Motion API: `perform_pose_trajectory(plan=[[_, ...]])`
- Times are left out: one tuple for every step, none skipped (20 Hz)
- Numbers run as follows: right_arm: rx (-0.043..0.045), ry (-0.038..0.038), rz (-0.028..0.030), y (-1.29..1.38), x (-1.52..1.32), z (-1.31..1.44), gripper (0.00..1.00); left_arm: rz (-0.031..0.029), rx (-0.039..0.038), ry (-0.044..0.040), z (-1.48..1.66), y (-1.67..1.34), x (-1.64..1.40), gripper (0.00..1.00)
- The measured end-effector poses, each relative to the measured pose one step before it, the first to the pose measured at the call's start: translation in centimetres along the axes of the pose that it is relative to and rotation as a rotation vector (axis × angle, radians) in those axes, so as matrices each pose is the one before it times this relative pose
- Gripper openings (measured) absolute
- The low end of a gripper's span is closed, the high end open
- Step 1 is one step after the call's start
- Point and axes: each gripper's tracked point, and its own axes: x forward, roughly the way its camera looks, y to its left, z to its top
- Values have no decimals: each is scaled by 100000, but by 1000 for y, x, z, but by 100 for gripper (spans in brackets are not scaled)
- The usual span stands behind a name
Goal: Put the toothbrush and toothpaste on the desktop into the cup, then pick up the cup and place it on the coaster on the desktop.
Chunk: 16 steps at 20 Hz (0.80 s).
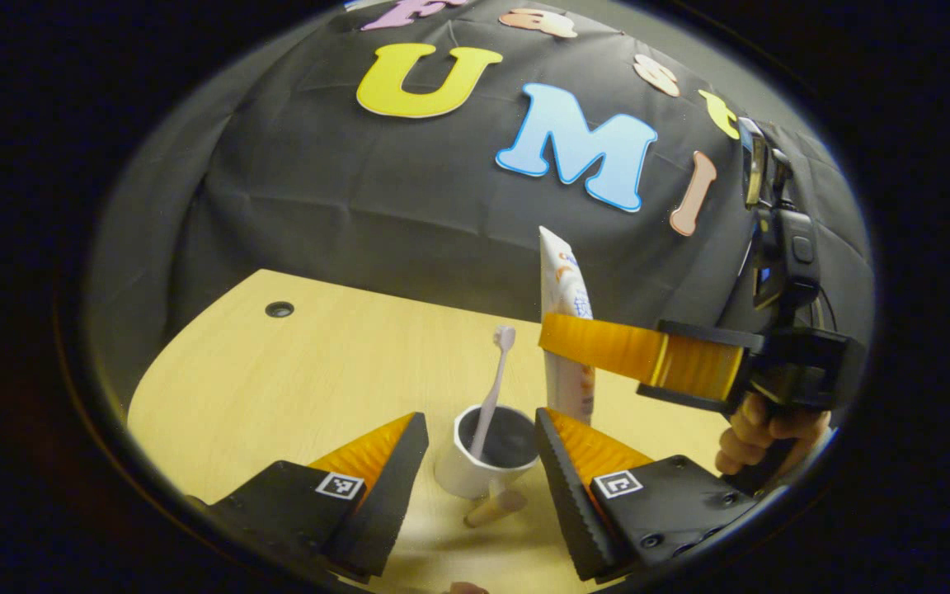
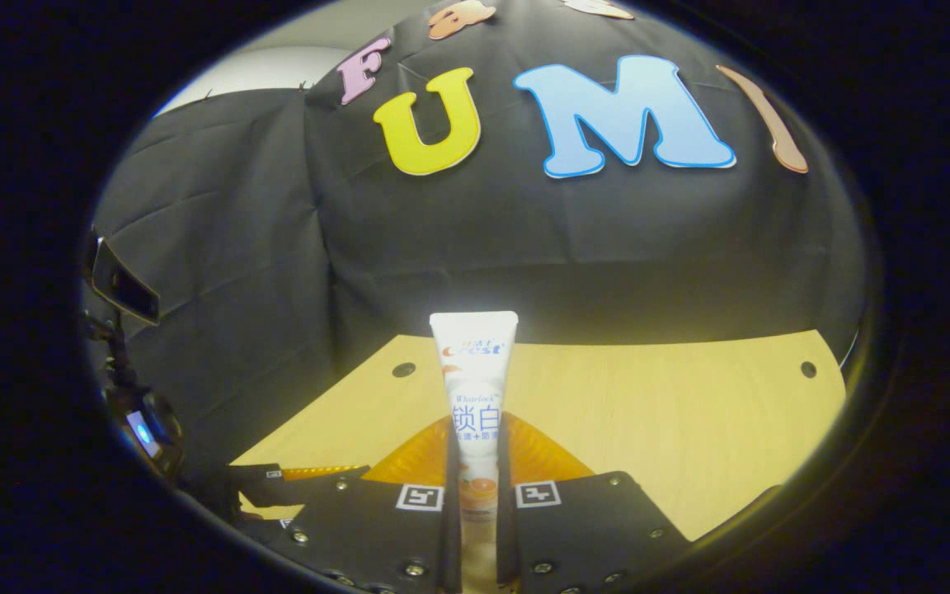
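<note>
Toothpaste stands upright, pinched between the two fingers of the right gripper, which close on its lower half; its flat crimped end points up and its bottom is hidden below the fingers. In the left gripper view the same tube rises behind the cup, with the right gripper reaching in from the right and its orange fingers clamped across the tube's middle. A hand grips the black handle below that gripper.

Largest of all is the desk, a pale wood top with a small dark round hole near its far left edge; the right gripper view shows two such holes on the desk, one on either side of the tube.

The left gripper sits low over the desk with its jaws wide apart, one finger on each side of the cup and neither touching it.

The cup is white outside and dark inside, standing upright on the desk between those fingers. The tube's lower end is just behind its right rim; whether it has entered the cup cannot be told.

The toothbrush leans in the cup, head up.

A small wooden peg-like piece lies on the desk, touching the cup's base.
</note>
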Motion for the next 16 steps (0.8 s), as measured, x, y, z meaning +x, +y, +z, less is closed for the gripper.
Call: perform_pose_trajectory(plan=[[-358, -224, -179, 65, 408, -316, 17, 338, -479, 177, -88, 267, -203, 86], [-285, 102, 69, 17, 450, -301, 17, 332, -322, 237, -100, 173, -120, 86], [-287, -40, 501, 342, 339, -291, 17, 320, -113, -9, 11, 225, -164, 89], [-329, -858, 477, 220, 258, 142, 17, 156, -92, -28, 41, 201, -157, 89], [-1165, -823, 258, 256, 242, -223, 17, 148, -148, -182, -57, 195, -122, 86], [-1268, -624, -1056, -132, 235, -20, 17, 32, -179, -257, 3, 189, -45, 83], [-906, -429, -457, 30, 71, -156, 17, 267, 19, -147, -20, 168, -46, 83], [-129, -230, -293, 43, 124, -44, 21, 209, 90, 29, -45, 205, -59, 83], [242, 135, -77, 111, -165, -119, 21, 188, -37, 201, -95, 229, -66, 83], [274, 315, -184, -31, -32, -36, 21, 99, -226, 198, -80, 73, -35, 83], [638, 401, 659, 186, -35, -152, 23, -39, -281, 161, -3, 84, 9, 83], [773, 685, 102, 89, 51, -122, 24, 142, -299, 94, -129, 138, -37, 86], [793, -54, 317, 48, -120, 69, 28, 9, -313, 57, -32, 37, -39, 86], [499, 922, 559, 152, -97, -76, 30, 126, -315, -9, -27, 21, -149, 86], [277, -126, -17, -11, -231, -99, 33, 90, -181, 10, -15, 38, -49, 89], [93, 759, 431, 148, -289, -76, 35, 82, -35, 45, -120, -49, 34, 86]])
